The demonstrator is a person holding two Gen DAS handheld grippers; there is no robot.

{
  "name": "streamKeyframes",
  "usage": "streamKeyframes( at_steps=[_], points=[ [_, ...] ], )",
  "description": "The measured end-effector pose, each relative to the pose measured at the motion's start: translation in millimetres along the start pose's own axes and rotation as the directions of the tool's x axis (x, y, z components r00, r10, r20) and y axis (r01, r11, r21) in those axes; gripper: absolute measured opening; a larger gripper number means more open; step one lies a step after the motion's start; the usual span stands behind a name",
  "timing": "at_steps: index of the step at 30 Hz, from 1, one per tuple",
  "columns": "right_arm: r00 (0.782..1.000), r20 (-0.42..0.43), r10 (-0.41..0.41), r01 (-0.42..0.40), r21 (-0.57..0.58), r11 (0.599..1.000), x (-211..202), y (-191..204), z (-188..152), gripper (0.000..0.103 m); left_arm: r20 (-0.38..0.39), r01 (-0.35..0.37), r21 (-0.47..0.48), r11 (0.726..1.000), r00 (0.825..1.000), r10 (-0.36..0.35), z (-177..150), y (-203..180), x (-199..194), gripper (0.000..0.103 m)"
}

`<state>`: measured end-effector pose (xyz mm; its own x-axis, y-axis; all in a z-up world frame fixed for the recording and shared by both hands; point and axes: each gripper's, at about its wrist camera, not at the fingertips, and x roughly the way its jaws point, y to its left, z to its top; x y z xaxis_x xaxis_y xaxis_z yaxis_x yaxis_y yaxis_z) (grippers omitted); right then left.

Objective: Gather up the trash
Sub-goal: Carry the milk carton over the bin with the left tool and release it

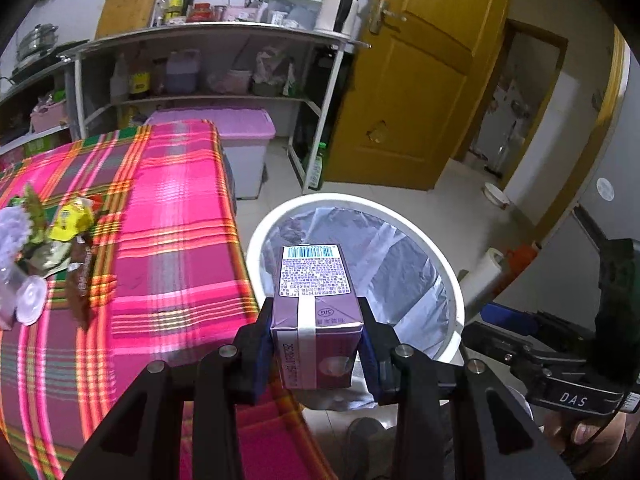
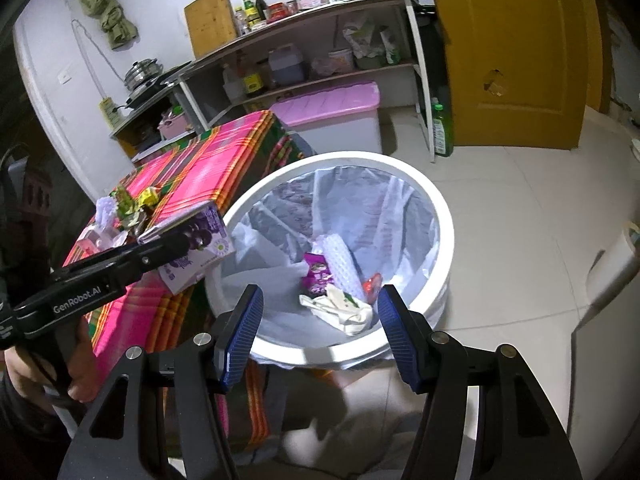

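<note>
Left hand-held gripper (image 1: 316,344) is pinching a purple drink carton (image 1: 314,312) by its flat side panels, low centre of frame, right at the near rim of the white trash bin (image 1: 448,276). Looks empty and light, so I'd guess it crushes easily. Right hand-held gripper (image 2: 320,328) is spread wide over the bin, holding nothing.

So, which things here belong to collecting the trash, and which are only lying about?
Job: purple carton held by left gripper; white bin; wrappers on table; right gripper, open.
Lying about: cutting board; pink-lidded box; green bottle.
</note>
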<state>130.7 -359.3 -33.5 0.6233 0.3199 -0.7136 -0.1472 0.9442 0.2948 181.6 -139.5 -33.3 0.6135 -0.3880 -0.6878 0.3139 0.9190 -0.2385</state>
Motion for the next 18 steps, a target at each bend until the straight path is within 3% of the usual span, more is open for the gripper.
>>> streamKeyframes(
  at_steps=[10, 18],
  points=[
    [1.000, -0.009, -0.008, 0.009, 0.036, 0.999, 10, -17, 3, 0.061, -0.054, 0.027, 0.009, 1.000, 0.998, -0.027, 4, -7, 34, 0.038],
    [1.000, -0.010, -0.008, 0.008, 0.039, 0.999, 13, -18, 4, 0.061, -0.041, 0.038, 0.002, 0.999, 0.998, -0.037, 6, -5, 27, 0.038]
  ],
)
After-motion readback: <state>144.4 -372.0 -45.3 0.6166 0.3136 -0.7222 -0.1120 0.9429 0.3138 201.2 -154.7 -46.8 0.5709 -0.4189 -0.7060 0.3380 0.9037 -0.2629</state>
